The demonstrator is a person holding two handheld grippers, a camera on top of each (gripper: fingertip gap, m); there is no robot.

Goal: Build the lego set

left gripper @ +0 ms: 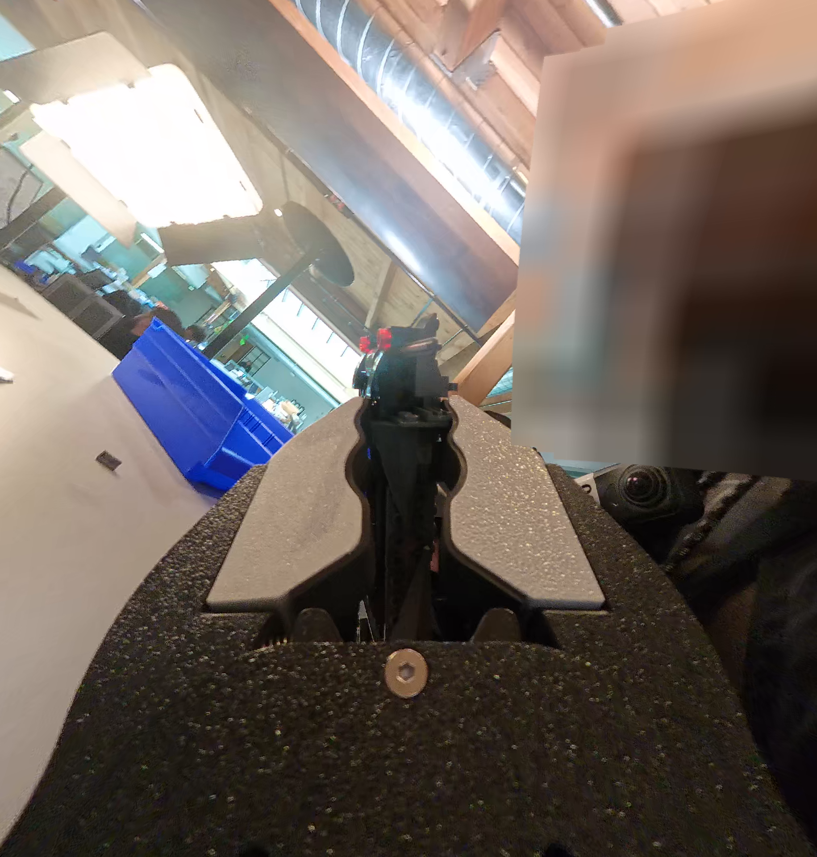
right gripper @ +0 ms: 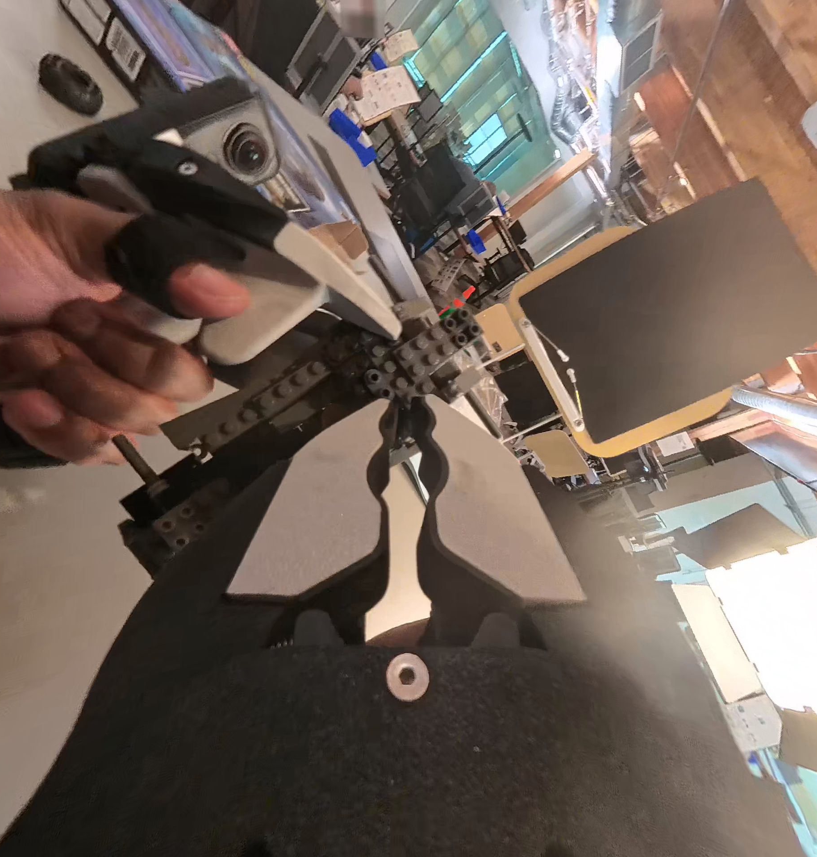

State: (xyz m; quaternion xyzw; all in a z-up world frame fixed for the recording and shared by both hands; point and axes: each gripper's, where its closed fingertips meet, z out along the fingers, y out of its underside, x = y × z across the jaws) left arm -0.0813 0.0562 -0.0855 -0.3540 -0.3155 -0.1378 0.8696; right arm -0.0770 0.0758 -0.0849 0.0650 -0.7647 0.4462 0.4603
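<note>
Workshop behind, white surface (left gripper: 49, 463) below — both jaws clamping dark grey studded brick model (right gripper: 411, 361): left gripper (left gripper: 404, 417) on its black body, right gripper (right gripper: 406, 417) narrowly at its studded edge; light, stiff, likely snaps apart — best held by solid body.

Workshop or lab, exposed ceiling duct (left gripper: 425, 106), wooden beams (left gripper: 485, 366), blue parts bins (left gripper: 188, 399), cluttered workbenches (right gripper: 467, 204)

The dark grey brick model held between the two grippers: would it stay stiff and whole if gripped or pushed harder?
Likely stiff but fragile. The dark grey brick model is many studded plates stacked together, so hard pushes could pop pieces off. Its long arm toward the hand gives leverage, so it might flex or split at a joint. The left gripper presses on one edge only.
</note>
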